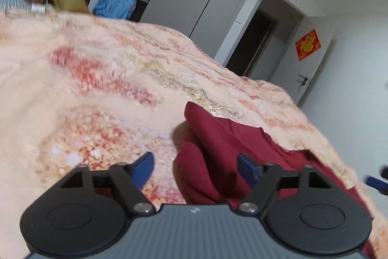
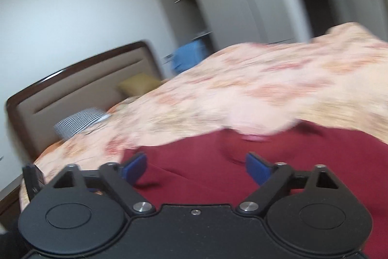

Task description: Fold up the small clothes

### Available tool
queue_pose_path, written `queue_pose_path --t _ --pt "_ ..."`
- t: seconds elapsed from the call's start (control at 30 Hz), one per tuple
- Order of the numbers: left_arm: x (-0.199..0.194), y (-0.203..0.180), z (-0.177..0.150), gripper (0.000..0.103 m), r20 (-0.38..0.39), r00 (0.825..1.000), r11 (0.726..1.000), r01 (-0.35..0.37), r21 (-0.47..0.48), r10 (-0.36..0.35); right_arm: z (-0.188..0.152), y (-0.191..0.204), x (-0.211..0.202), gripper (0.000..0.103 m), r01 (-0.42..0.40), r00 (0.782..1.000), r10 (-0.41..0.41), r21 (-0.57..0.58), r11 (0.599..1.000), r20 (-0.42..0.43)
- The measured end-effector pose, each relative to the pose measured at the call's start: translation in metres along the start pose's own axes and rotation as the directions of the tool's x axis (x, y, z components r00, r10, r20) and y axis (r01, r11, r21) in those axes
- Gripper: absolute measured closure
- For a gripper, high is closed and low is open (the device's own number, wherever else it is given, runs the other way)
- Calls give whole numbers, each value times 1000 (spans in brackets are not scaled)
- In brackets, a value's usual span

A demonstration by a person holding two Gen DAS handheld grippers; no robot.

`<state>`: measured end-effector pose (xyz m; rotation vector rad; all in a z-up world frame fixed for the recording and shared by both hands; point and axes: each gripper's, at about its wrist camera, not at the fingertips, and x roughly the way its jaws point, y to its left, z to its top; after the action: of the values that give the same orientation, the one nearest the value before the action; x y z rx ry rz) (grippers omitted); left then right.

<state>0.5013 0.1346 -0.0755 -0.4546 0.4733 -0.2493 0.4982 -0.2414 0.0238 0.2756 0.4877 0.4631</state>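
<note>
Tongs on both sides stand apart, gripping nothing. Left tongs (image 1: 195, 168) hover over the red garment's (image 1: 218, 149) folded edge on the bed blanket (image 1: 97, 89). Right tongs (image 2: 196, 168) hang above the red garment (image 2: 218, 176).

Left gripper (image 1: 196, 170): black linkage arms, blue finger pads (image 1: 143, 169), round black pivot discs, silver pivot screws, grey ribbed housing w/ small white mark at centre. Right gripper (image 2: 196, 170): same black arms, blue pads, silver screws; housing smooth black, one small centre screw.
</note>
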Motion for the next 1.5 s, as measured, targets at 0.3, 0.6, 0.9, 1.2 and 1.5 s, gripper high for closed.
queue_pose_path --t 0.3,0.6,0.9,1.2,1.5 --pt "6 40 -13 57 27 995 978 98 -182 -95 36 93 154 54 -207 968 173 -189 960 -184" --pt "11 43 -15 70 16 993 974 120 -193 -120 7 159 232 76 -216 924 58 -392 894 -377" --pt "13 40 -17 96 9 992 975 126 -184 -127 18 142 210 102 -93 978 23 -332 939 -209" --pt "13 42 -17 96 11 991 972 130 -197 -130 -2 88 212 102 33 973 -65 -144 989 -223" --pt "12 46 -18 91 23 988 964 155 -217 -153 3 84 176 42 -14 976 -29 -195 981 -216"
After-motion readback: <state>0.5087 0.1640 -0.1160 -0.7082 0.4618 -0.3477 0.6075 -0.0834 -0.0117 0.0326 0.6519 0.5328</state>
